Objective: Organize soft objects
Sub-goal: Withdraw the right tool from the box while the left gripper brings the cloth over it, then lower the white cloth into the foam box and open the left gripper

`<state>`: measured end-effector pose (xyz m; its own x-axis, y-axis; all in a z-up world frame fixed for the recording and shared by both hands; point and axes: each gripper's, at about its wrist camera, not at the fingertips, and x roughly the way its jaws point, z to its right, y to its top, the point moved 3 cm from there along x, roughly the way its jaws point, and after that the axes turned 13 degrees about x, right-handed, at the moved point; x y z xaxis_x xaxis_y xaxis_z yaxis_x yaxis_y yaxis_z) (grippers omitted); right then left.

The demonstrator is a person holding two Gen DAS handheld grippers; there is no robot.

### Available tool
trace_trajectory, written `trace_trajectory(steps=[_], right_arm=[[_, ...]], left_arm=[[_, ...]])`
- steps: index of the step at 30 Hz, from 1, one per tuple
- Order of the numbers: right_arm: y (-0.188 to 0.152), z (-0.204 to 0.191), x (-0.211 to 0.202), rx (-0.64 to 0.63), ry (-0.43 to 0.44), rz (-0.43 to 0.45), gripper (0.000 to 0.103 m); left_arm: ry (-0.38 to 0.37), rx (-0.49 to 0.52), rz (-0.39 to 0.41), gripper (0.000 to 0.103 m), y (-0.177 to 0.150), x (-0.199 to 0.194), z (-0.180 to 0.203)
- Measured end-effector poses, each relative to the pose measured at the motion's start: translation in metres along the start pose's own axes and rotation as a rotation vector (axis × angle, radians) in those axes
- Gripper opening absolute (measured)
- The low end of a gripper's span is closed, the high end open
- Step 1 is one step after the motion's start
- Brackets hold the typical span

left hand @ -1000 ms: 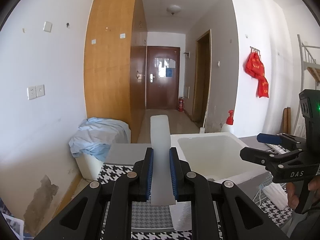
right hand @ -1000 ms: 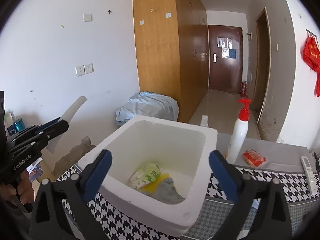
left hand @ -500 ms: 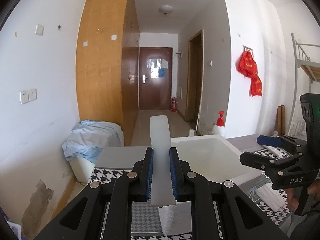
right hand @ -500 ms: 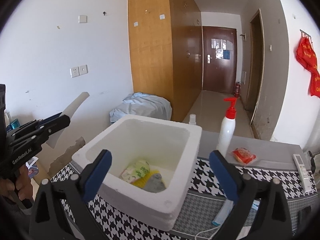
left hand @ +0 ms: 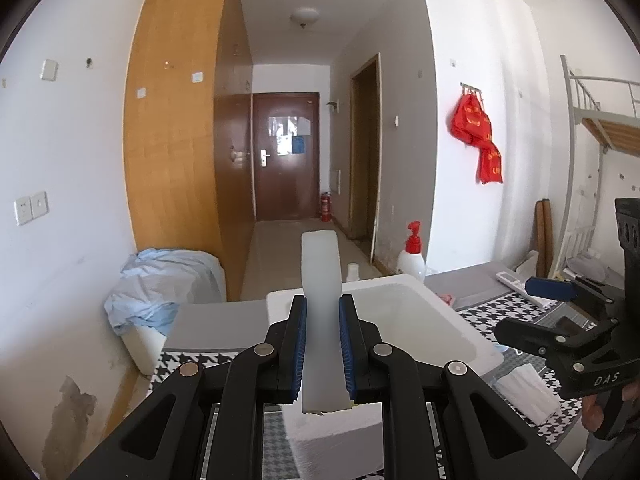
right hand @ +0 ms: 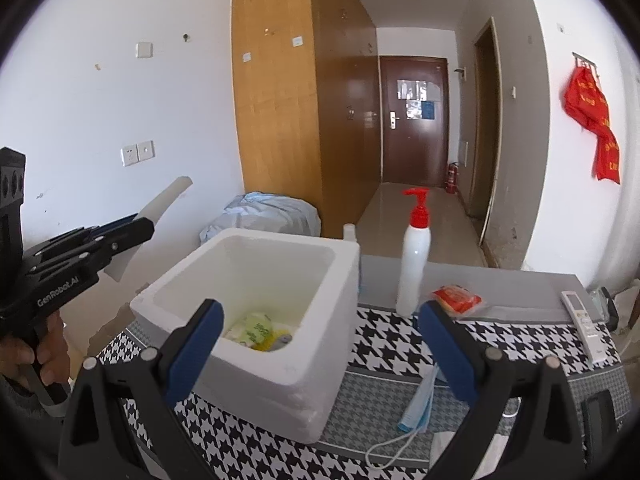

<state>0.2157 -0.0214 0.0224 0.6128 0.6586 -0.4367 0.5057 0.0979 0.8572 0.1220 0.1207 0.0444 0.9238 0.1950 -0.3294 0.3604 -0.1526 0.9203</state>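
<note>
Above the near-left rim of the foam box [right hand: 256, 292], the left gripper [left hand: 323, 344] pinches a pale foam strip [left hand: 321, 312] that could slip out sideways, while the right gripper [right hand: 320, 344] gapes empty.

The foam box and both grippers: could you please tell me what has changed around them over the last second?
Both views have swung sideways, so the foam box now sits further left in the right wrist view and the face mask on the table has come into sight. Nothing was taken or released. The left gripper stays shut on the white strip, the right gripper stays open and empty, and the box contents are unchanged.
</note>
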Motion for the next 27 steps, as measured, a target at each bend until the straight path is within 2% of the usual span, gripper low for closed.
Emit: trace_trajectory(steps=[14,27], right_arm=[[-0.003,0.024,-0.018,0.024,-0.05,0.024,0.1],[-0.003,0.047,-0.024,0.059,-0.076,0.038,0.1]], left_arm=[[-0.057,0.019,-0.002,0.017,0.011,0.013,0.021],[-0.075,0.021,-0.033,0.017,0.012,0.03,0.032]])
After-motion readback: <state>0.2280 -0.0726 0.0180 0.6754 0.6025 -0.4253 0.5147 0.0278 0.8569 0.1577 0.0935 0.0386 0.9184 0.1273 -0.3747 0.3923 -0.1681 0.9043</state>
